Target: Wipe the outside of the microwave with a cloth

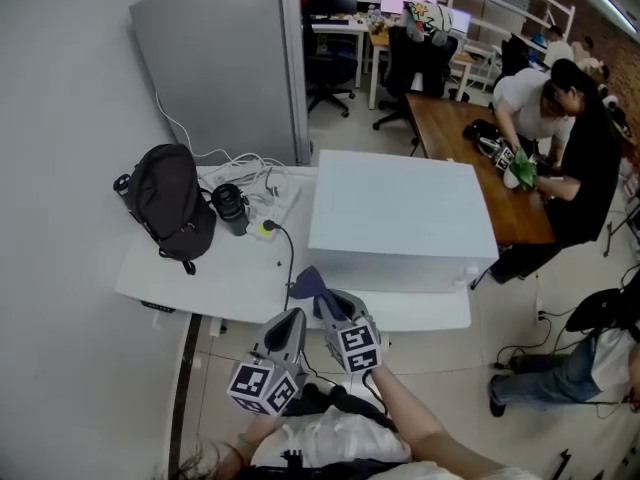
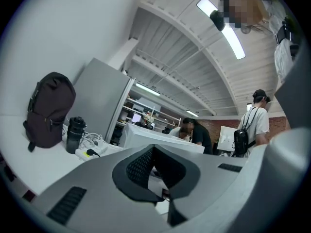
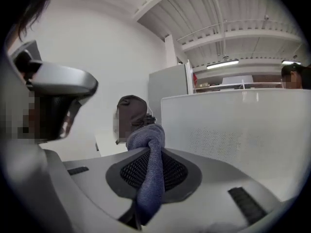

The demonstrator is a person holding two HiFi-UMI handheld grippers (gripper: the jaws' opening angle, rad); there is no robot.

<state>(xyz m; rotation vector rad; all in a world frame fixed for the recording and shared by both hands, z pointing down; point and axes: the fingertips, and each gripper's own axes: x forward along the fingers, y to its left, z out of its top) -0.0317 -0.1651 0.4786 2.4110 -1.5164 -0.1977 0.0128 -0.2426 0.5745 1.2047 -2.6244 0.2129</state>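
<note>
The white microwave (image 1: 400,218) stands on the white table (image 1: 200,278), with its front face (image 3: 238,135) filling the right of the right gripper view. My right gripper (image 1: 328,306) is shut on a blue cloth (image 1: 308,286) just off the table's near edge, below the microwave's front left corner. The cloth (image 3: 150,174) runs up between the jaws and bunches above the tips, apart from the microwave. My left gripper (image 1: 290,318) hangs beside it on the left, shut with nothing in it; its view looks across the table at the microwave (image 2: 146,137).
A black backpack (image 1: 170,198) sits at the table's left, with a black bottle (image 1: 232,208) and a power strip with white cables (image 1: 265,193) next to it. A grey cabinet (image 1: 230,58) stands behind. People work at a wooden table (image 1: 470,158) on the right.
</note>
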